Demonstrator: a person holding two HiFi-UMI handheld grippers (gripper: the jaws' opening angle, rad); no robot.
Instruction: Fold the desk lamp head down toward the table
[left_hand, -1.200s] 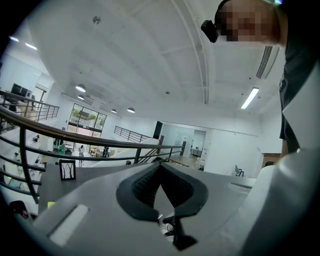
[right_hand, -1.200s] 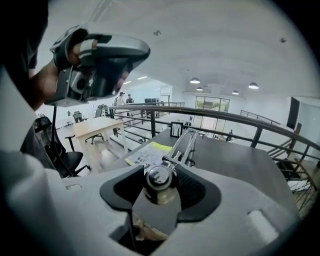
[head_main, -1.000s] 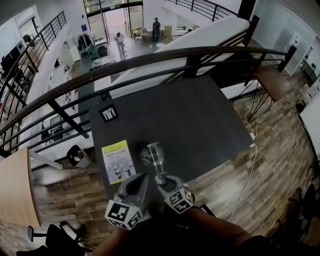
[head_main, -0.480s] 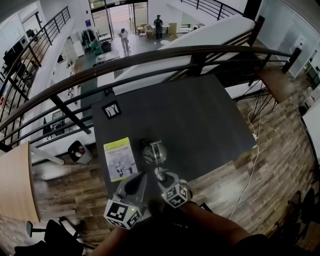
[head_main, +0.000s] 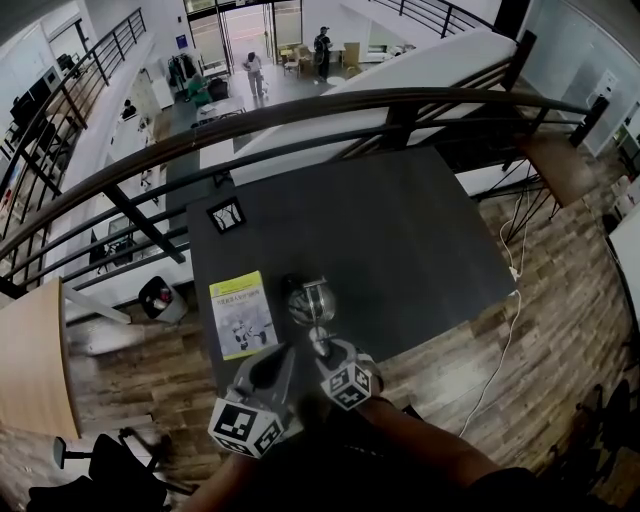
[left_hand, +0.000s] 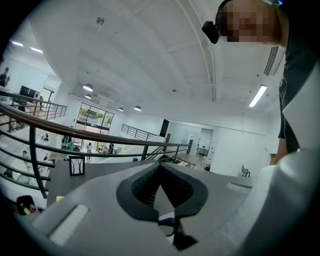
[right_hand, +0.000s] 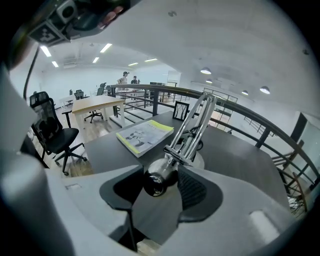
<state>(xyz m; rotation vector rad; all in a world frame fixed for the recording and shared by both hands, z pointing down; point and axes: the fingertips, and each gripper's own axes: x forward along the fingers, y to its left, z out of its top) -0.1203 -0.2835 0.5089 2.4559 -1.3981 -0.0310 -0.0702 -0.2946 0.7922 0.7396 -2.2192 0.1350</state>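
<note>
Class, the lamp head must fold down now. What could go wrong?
The round, shiny lamp head is pinched by the right gripper and may slip out. The left gripper is shut on nothing, so the lamp base is unheld and might tip. The booklet lies beside the base; the head could land on it.

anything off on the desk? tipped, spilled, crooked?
Nothing stands out. The booklet lies flat on the table, and the picture frame stands upright near its far left corner. The lamp sits on its base, with the right tongs closed on the lamp head. No spill or damage shows.
</note>
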